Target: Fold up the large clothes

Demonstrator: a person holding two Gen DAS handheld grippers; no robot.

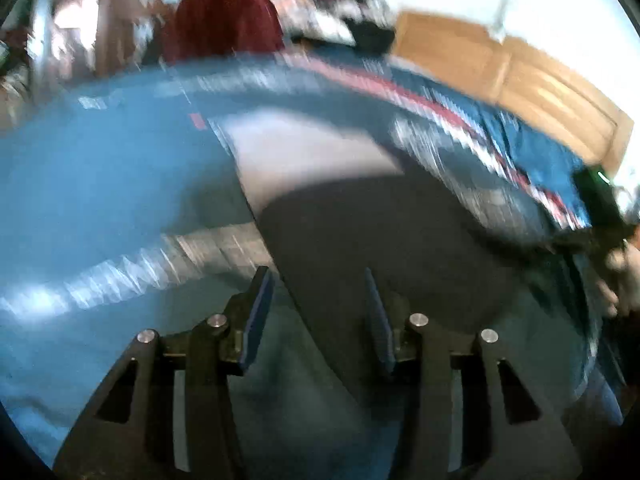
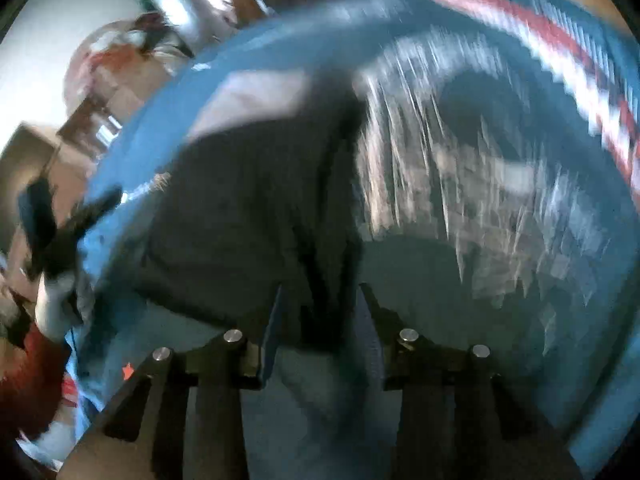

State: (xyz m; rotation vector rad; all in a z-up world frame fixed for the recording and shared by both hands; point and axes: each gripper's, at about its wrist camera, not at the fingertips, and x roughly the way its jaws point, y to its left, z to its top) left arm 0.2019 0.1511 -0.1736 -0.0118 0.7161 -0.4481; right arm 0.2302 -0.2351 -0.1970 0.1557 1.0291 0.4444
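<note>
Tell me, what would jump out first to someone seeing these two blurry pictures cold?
Probably the big dark garment with a pale panel at its far end, lying on a bright blue bedcover and filling the middle of both views. Next, the two black open grippers at the bottom: the left gripper and the right gripper, each above the cloth. A red and white stripe runs along the cover's far edge.

It looks like a home bedroom: a blue bedspread [image 1: 92, 168] with red and white stripes fills the view, a wooden headboard [image 1: 520, 80] at two o'clock, piled clothes [image 1: 328, 8] at twelve.
</note>
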